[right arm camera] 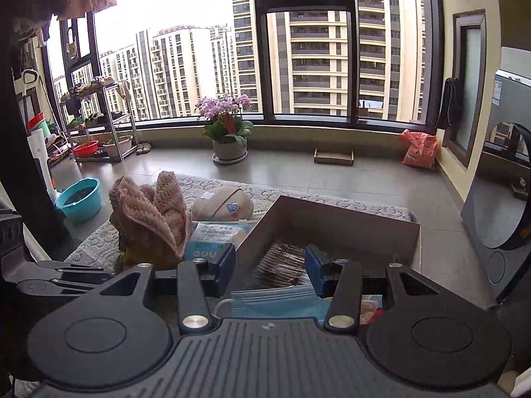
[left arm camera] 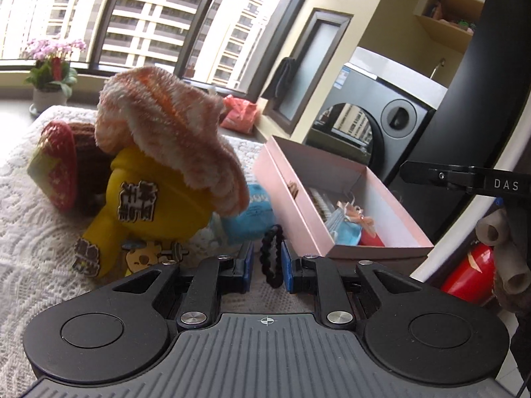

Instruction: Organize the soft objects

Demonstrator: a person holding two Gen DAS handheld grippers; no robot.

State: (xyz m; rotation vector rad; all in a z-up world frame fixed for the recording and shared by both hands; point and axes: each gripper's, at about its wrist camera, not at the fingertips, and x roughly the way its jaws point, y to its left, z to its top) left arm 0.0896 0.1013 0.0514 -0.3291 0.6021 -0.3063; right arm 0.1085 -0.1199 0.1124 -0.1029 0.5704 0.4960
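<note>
In the left wrist view my left gripper [left arm camera: 267,260] has its blue pads around a black beaded hair tie [left arm camera: 270,258], jaws narrow but with a small gap each side. Ahead lies a yellow plush [left arm camera: 149,205] under a fluffy orange-white towel [left arm camera: 166,126], a blue soft pouch [left arm camera: 249,212] and a red strawberry plush [left arm camera: 58,165]. The open pink box [left arm camera: 335,192] holds blue face masks [left arm camera: 341,229]. In the right wrist view my right gripper [right arm camera: 270,265] is open and empty over the box [right arm camera: 332,222], above the masks [right arm camera: 278,301].
A white lace mat [left arm camera: 30,232] covers the floor. A washing machine [left arm camera: 375,122] stands behind the box. A flower pot [right arm camera: 229,132], a teal basin [right arm camera: 79,195], a beige cap [right arm camera: 222,204] and a shelf rack [right arm camera: 96,119] are in the right wrist view.
</note>
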